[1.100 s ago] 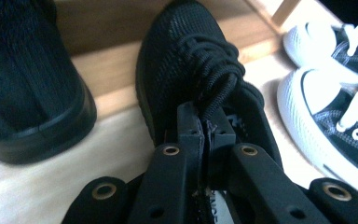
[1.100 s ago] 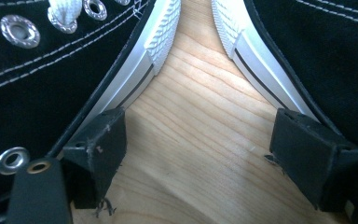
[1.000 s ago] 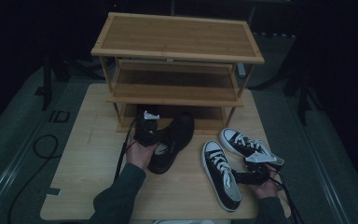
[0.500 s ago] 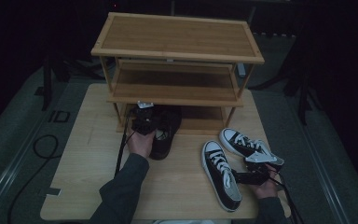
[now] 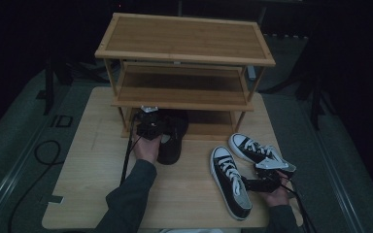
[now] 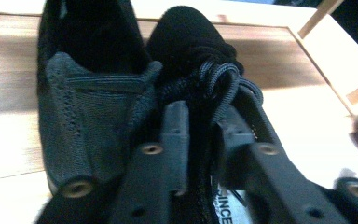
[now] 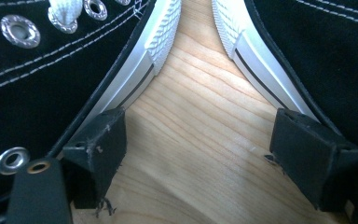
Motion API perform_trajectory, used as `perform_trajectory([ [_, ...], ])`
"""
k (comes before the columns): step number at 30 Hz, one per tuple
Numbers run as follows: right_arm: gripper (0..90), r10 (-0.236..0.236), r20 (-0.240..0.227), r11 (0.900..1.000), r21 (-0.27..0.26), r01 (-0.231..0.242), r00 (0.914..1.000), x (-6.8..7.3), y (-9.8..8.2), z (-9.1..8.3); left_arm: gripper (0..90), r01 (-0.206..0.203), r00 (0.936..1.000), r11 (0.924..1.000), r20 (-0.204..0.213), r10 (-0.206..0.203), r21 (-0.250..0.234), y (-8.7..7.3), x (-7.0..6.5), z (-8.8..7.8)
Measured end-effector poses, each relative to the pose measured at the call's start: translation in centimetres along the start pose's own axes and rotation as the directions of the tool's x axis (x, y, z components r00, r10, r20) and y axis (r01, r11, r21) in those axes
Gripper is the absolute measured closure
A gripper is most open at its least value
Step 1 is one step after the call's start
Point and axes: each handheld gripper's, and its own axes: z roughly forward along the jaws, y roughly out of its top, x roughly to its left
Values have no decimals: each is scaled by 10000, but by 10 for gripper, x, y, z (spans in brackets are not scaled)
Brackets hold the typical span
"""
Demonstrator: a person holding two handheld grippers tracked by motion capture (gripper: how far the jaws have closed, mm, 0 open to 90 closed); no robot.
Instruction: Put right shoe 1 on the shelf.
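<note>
Resting toe-first on the lowest shelf of the bamboo three-tier rack (image 5: 184, 104), the black lace-up shoe (image 5: 172, 138) is straddled by the left gripper (image 5: 150, 127) — jaws just opened, laces between them. The right gripper (image 5: 264, 182) is held wide between two black-and-white canvas sneakers (image 5: 230, 179), near right.

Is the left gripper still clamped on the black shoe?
No, the left gripper is open: its jaws have just been opening, with the black shoe laces between them, unpinched. The shoe's toe sits on the rack's bottom shelf.

"INCE" on black shoe's (image 6: 214, 93) insole label; "ID" on floor (image 5: 60, 121).
</note>
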Motion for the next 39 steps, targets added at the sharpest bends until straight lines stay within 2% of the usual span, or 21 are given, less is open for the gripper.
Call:
perform_trajectory([
  [2, 185, -1, -1, 10000, 1, 1, 10000, 0, 0, 0, 684, -24, 9995, 10000, 303, 25, -38, 1, 1, -5],
  [6, 185, 8, -4, 10000, -3, -8, 10000, 0, 0, 0, 640, -342, 9969, 9994, 703, 349, -113, 1, 0, -18],
  [9, 184, 6, -3, 10000, -5, -6, 10000, 0, 0, 0, 633, -612, 9943, 9980, 859, 625, -173, 1, 0, -25],
  [11, 184, 5, -3, 10000, -6, -5, 10000, 0, 0, 0, 637, -763, 9914, 9965, 1045, 794, -332, 1, 0, -37],
  [16, 184, 9, -4, 10000, -5, -9, 10000, 0, 0, 0, 766, -833, 9846, 9944, 1489, 921, -644, 1, 5, -58],
  [20, 185, -1, 0, 10000, -1, 1, 10000, 0, 0, 0, 897, -1056, 9822, 9921, 1488, 1147, -678, -1, 8, -70],
  [25, 185, -2, 1, 10000, 0, 2, 10000, 0, 0, 0, 899, -1313, 9804, 9899, 1411, 1377, -540, -10, 11, -75],
  [30, 185, 8, -5, 10000, -5, -8, 10000, 0, 0, 0, 898, -1520, 9789, 9883, 1361, 1525, -139, -28, 14, -74],
  [33, 185, 0, -1, 10000, -9, 0, 10000, 0, 0, 0, 897, -1438, 9782, 9896, 1518, 1417, 29, -41, 14, -72],
  [36, 185, 17, -4, 10000, -9, -17, 10000, 0, 0, 0, 896, -1481, 9791, 9889, 1430, 1445, 151, -54, 13, -70],
  [39, 185, 4, 2, 10000, -8, -4, 10000, 0, 0, 0, 895, -1506, 9795, 9884, 1389, 1462, 212, -57, 13, -70],
])
